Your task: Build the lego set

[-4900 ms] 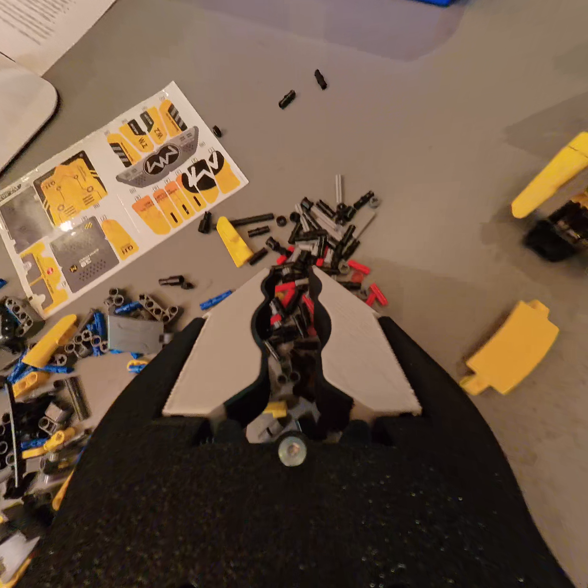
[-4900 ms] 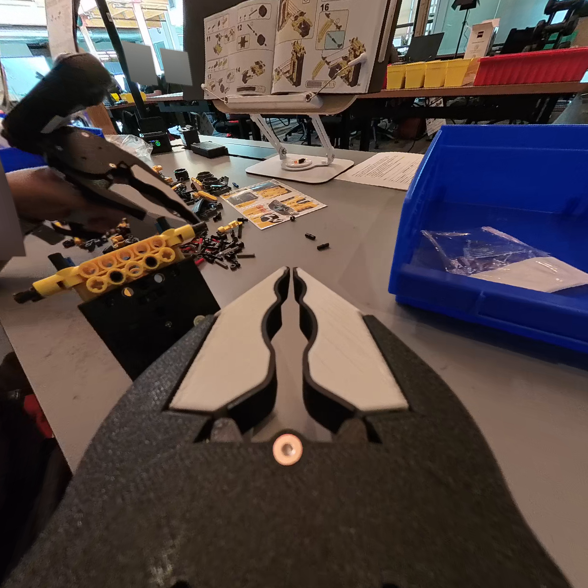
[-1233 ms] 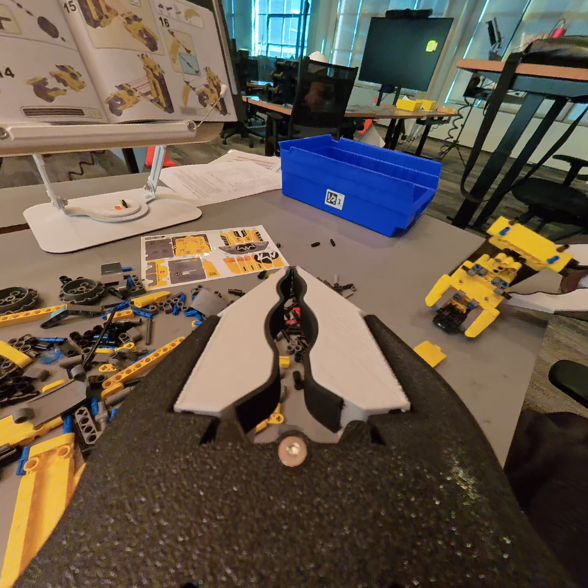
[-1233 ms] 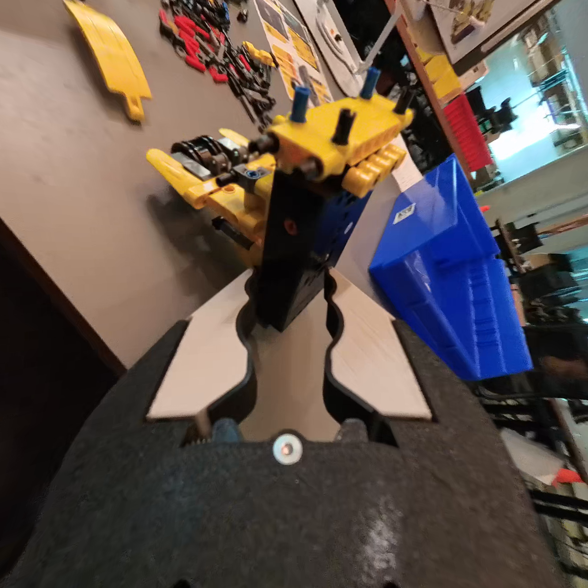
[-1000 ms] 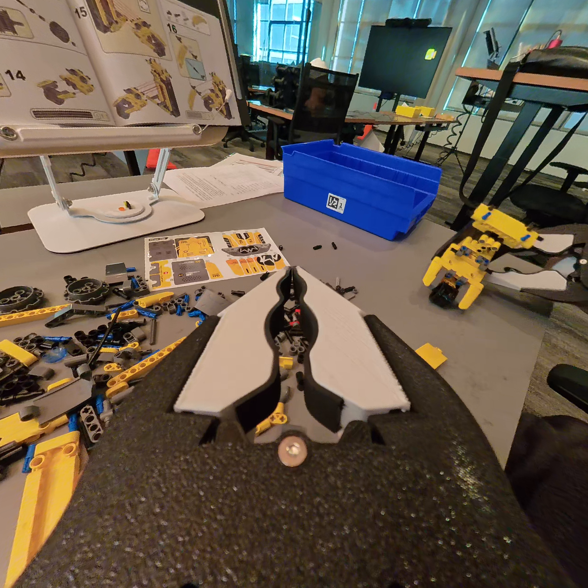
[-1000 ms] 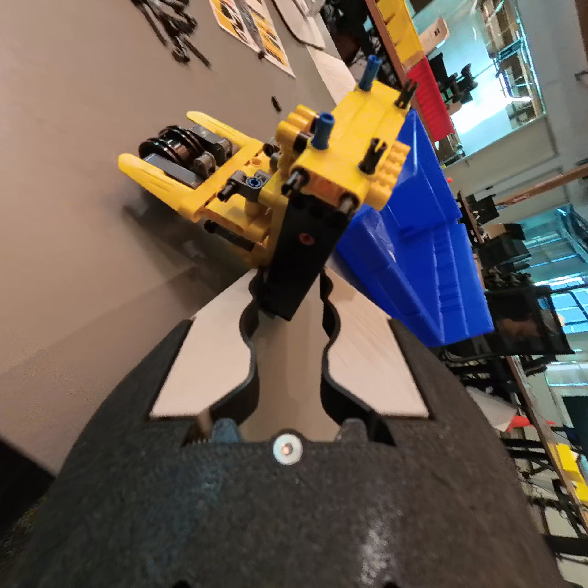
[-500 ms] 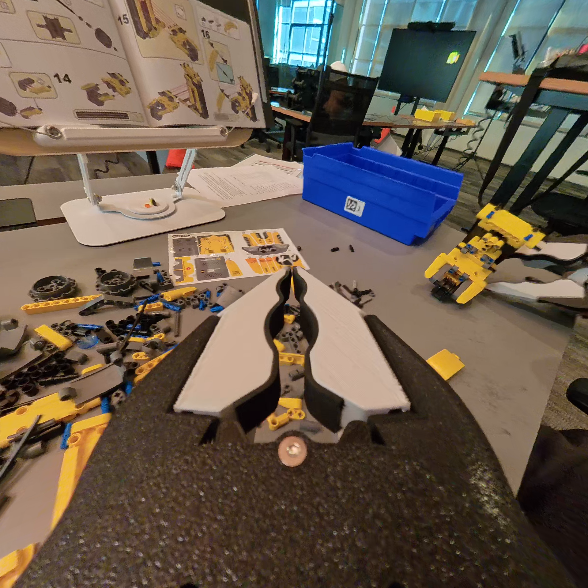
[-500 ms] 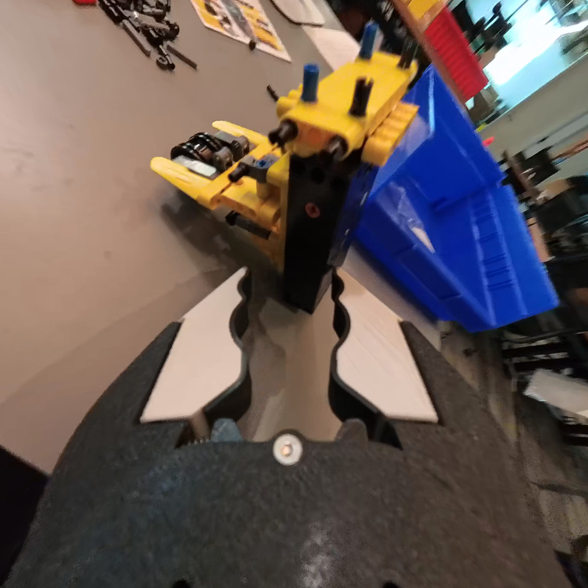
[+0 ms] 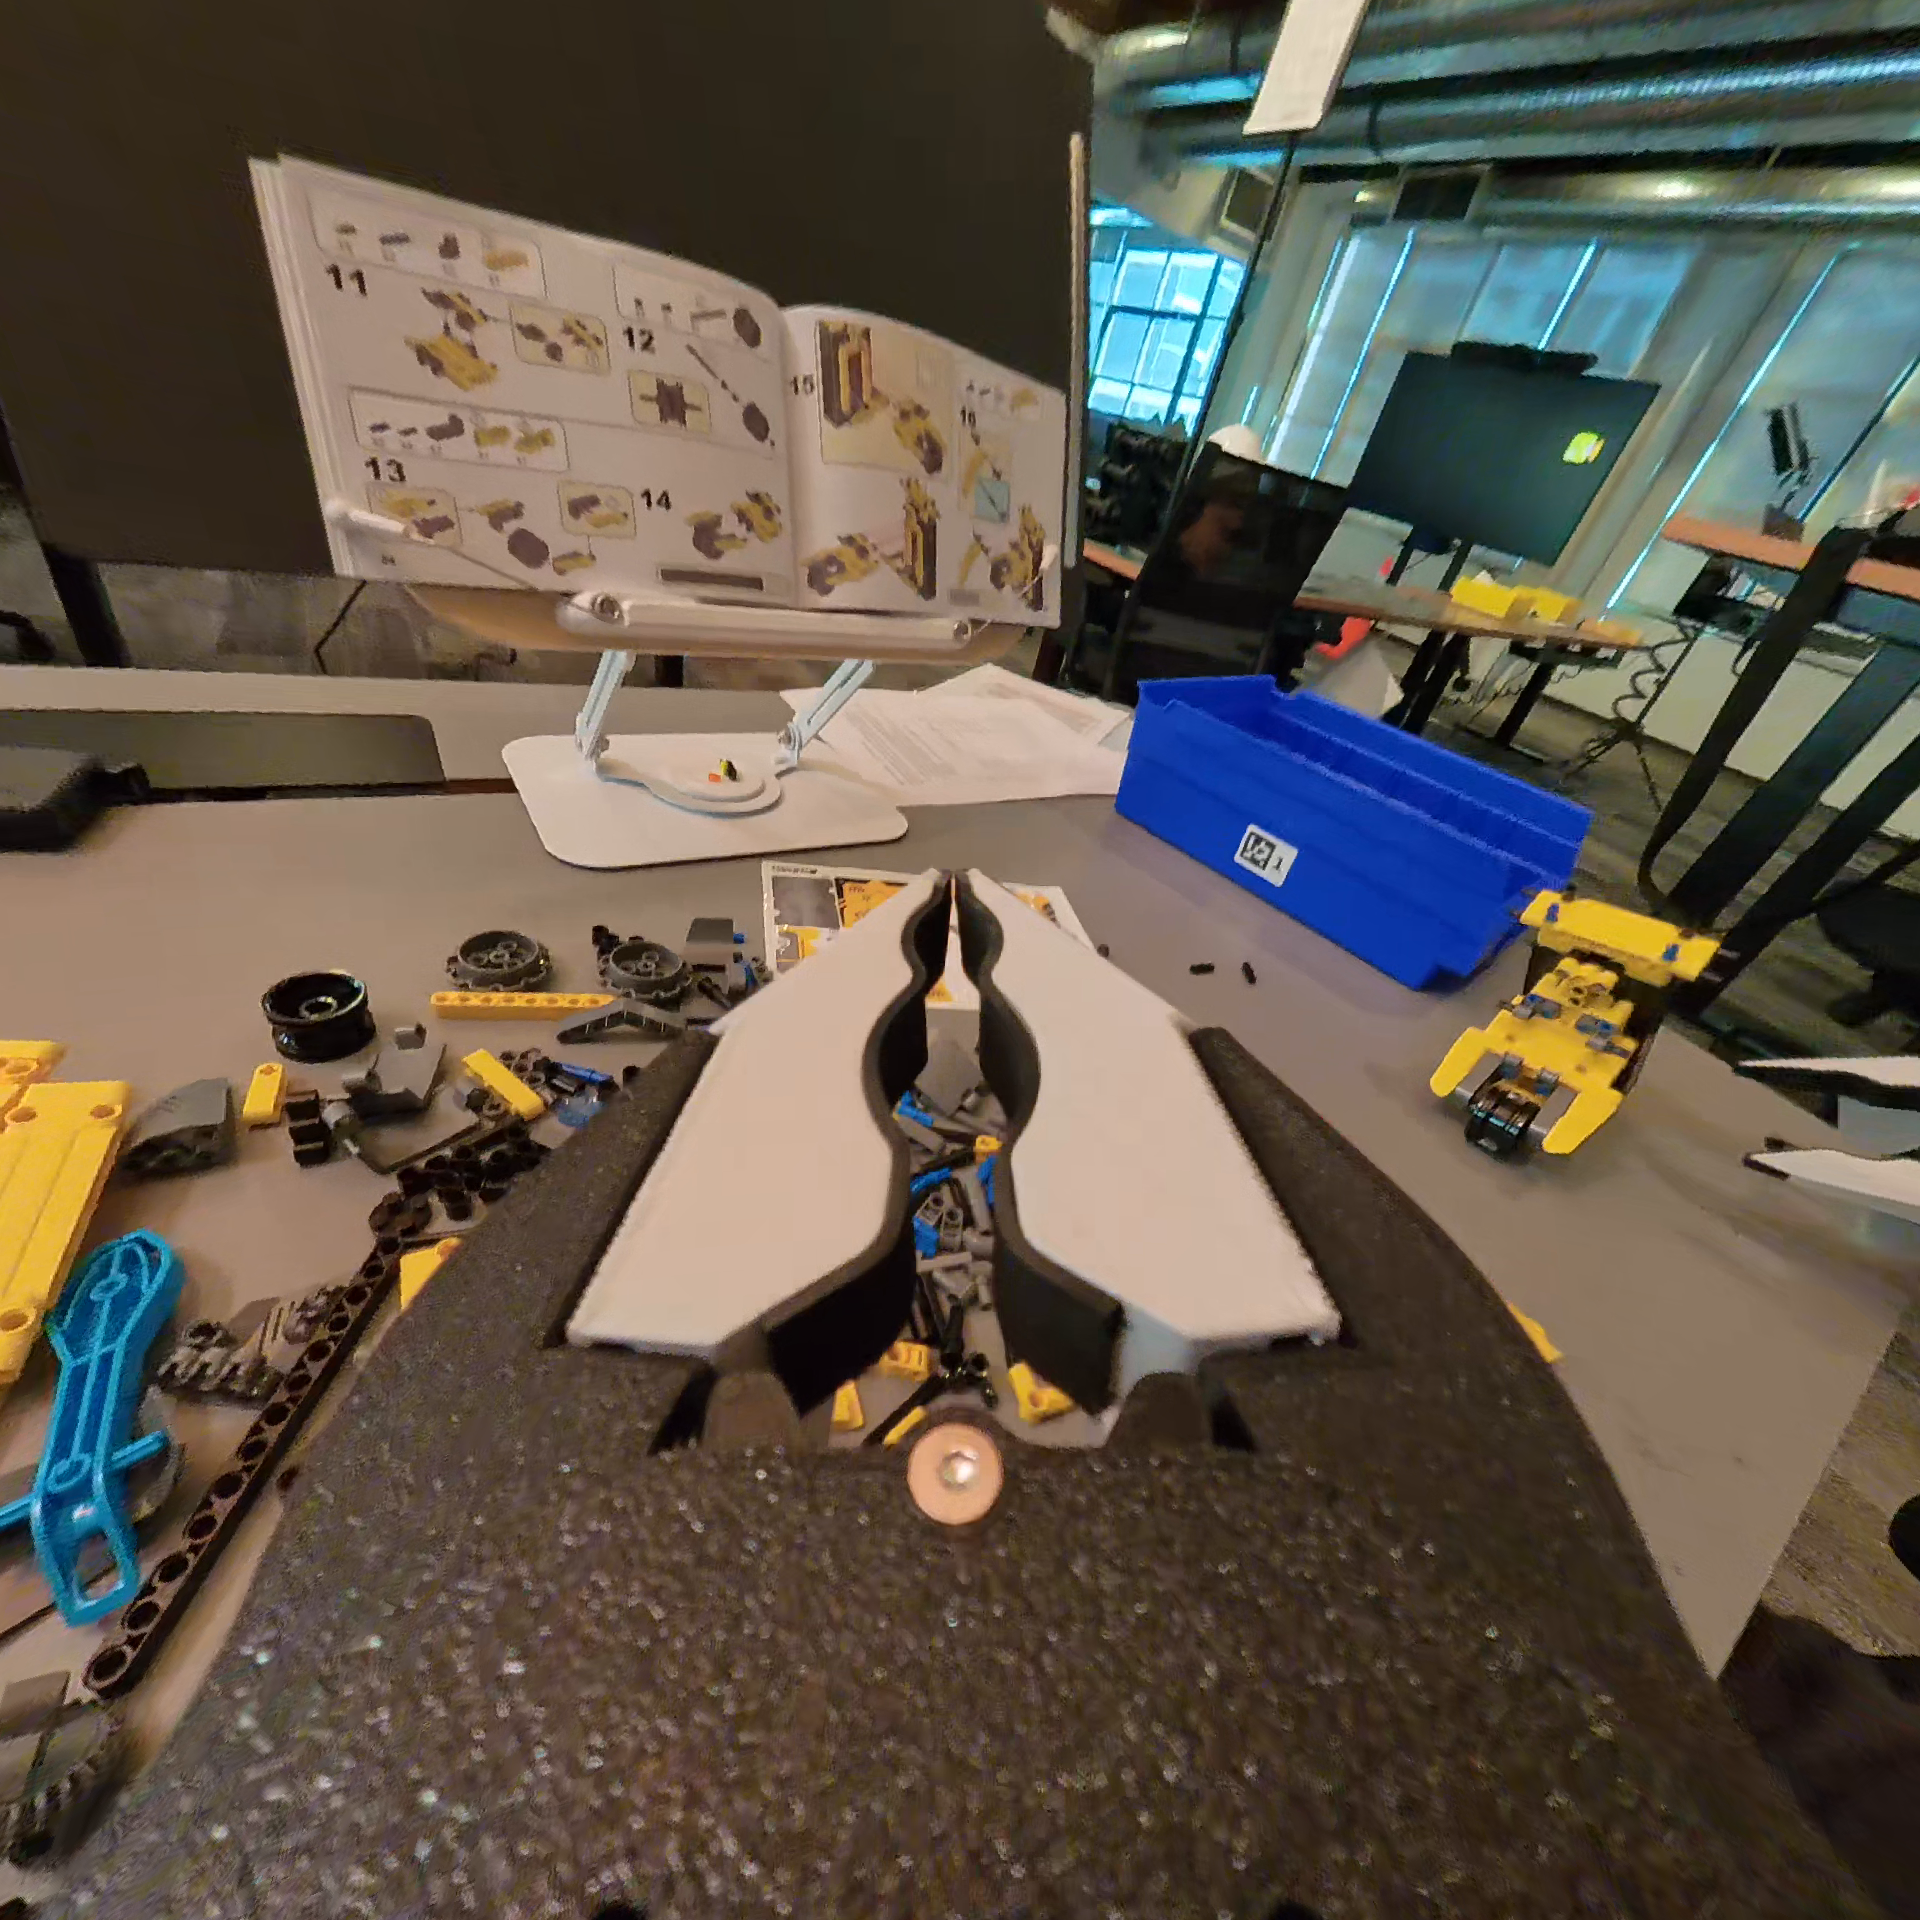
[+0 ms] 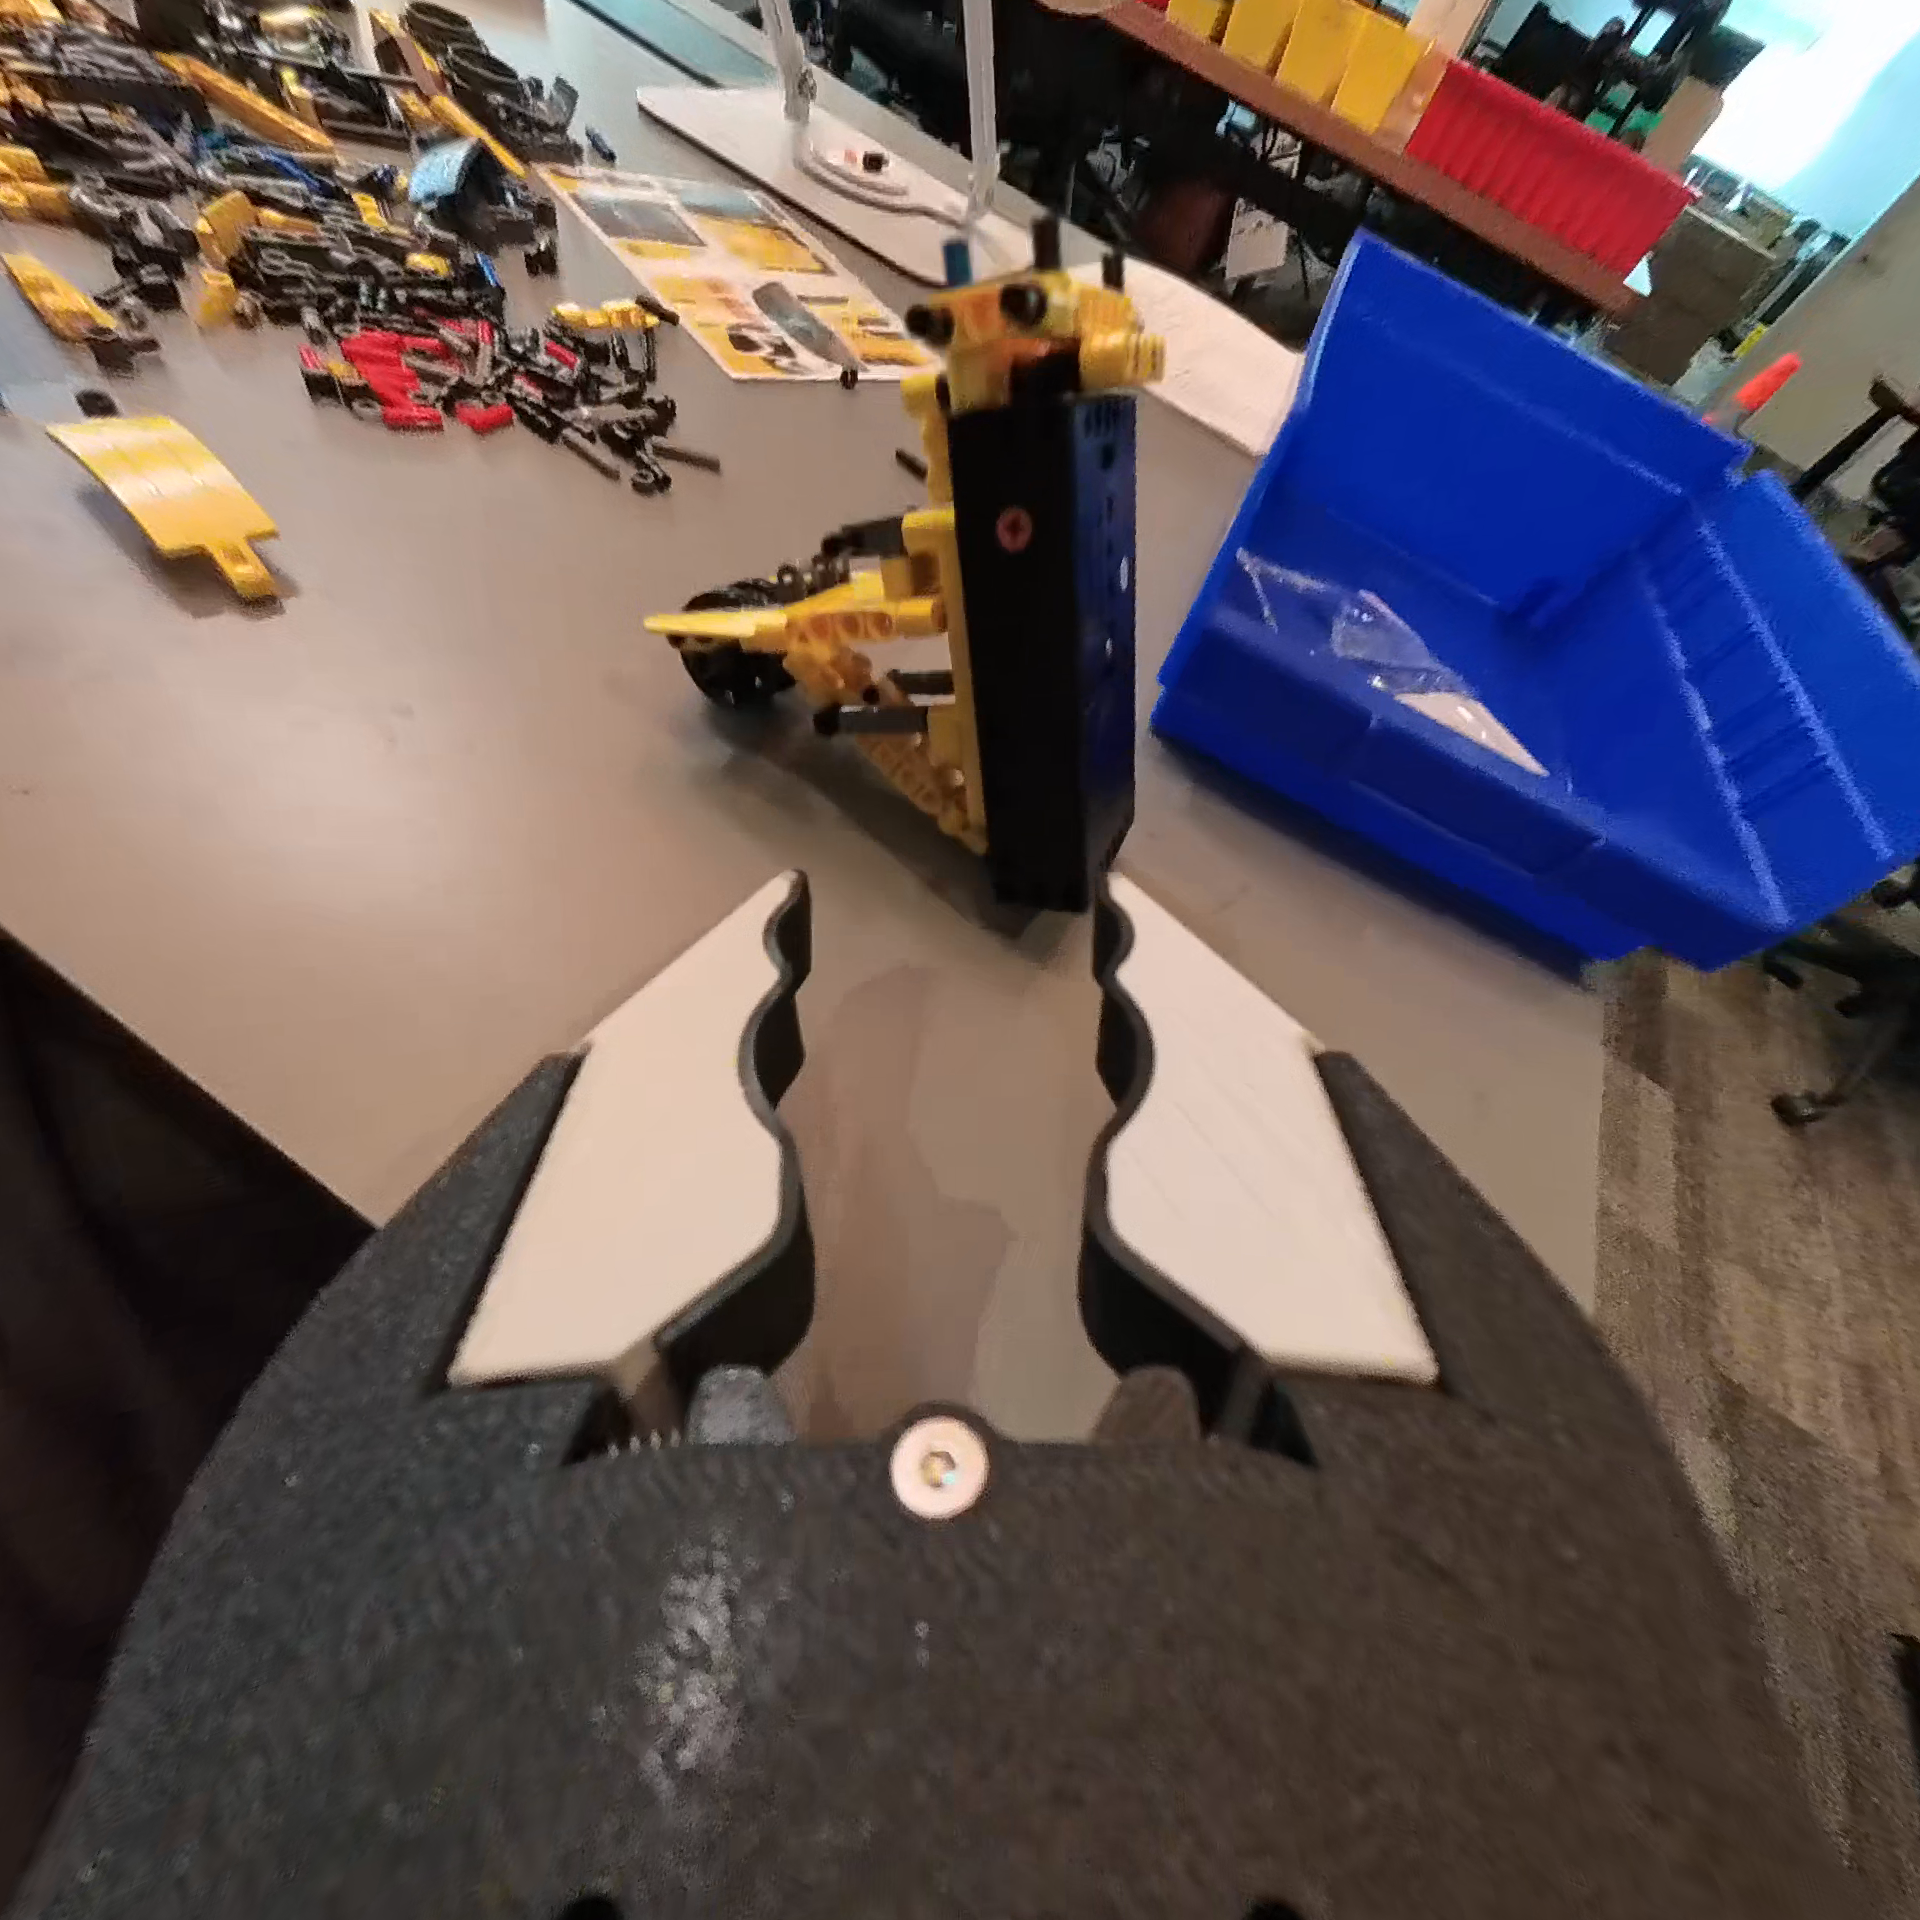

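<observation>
A yellow and black brick-built model (image 10: 1049,665) stands on the grey table (image 10: 416,748), its tall black block just beyond my right gripper's tips. My right gripper (image 10: 951,894) is open, and the block's foot sits between the spread tips, close to the right one. The model also shows in the left wrist view (image 9: 1558,1029), with the right gripper's white fingers (image 9: 1849,1081) beside it. My left gripper (image 9: 954,883) is shut with nothing visible between its tips. It hovers over loose small blue, grey and yellow parts (image 9: 951,1195).
A blue bin (image 9: 1351,821) holding a clear bag (image 10: 1382,665) stands right of the model. A booklet on a white stand (image 9: 707,790), a sticker sheet (image 10: 748,301), scattered parts (image 9: 343,1101), red and black pins (image 10: 468,374) and a yellow curved panel (image 10: 166,488) lie about. The table edge (image 10: 208,1060) is near. My right fingertips sit around 45 cm from my left ones. Between my right fingertips and the yellow curved panel (image 10: 166,488) there is roughly 20 cm.
My right gripper has opened and let go of the model, which now stands upright on the table. My left gripper has swung left over the parts pile and stayed shut.
</observation>
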